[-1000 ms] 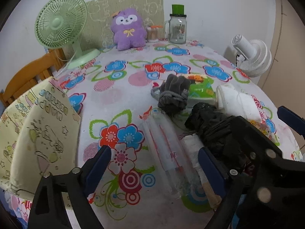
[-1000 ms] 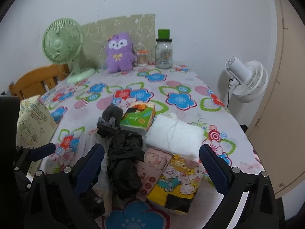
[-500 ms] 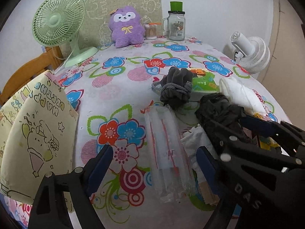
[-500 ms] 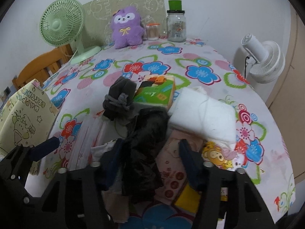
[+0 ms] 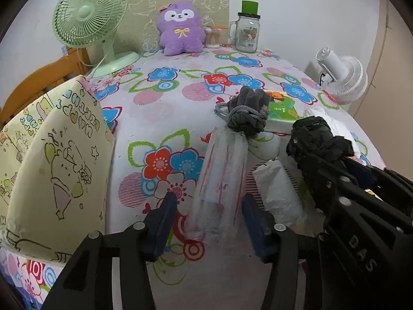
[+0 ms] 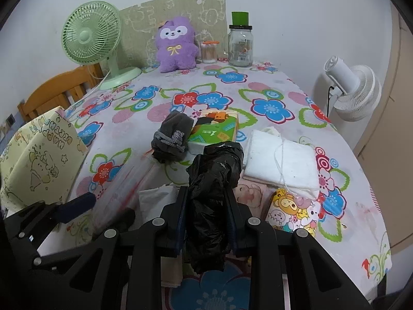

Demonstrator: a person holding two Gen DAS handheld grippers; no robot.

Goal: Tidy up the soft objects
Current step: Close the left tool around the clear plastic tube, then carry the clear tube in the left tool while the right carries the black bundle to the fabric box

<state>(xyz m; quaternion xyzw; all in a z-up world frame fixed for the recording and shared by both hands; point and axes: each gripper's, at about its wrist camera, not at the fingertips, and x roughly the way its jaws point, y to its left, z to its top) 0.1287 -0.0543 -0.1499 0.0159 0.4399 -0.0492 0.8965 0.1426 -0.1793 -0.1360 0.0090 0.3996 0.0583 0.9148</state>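
My right gripper (image 6: 205,201) is shut on a crumpled black plastic bag (image 6: 214,178), which also shows in the left wrist view (image 5: 317,139). My left gripper (image 5: 209,204) is open, its blue pads on either side of a clear plastic roll (image 5: 219,180) lying on the flowered tablecloth (image 5: 160,113). A dark grey cloth bundle (image 6: 171,139) lies beside a green tissue pack (image 6: 214,129). A white folded cloth (image 6: 281,162), a cartoon-print pack (image 6: 291,211) and a white bag (image 5: 278,188) lie nearby.
A yellow printed cushion (image 5: 49,165) stands at the left table edge. At the back are a green fan (image 6: 90,36), a purple plush (image 6: 175,44), a jar (image 6: 240,46) and a swab cup (image 6: 208,51). A white fan (image 6: 356,87) stands off the right edge.
My right gripper closed on the black plastic bag. My left gripper narrowed and moved forward around the clear plastic roll.
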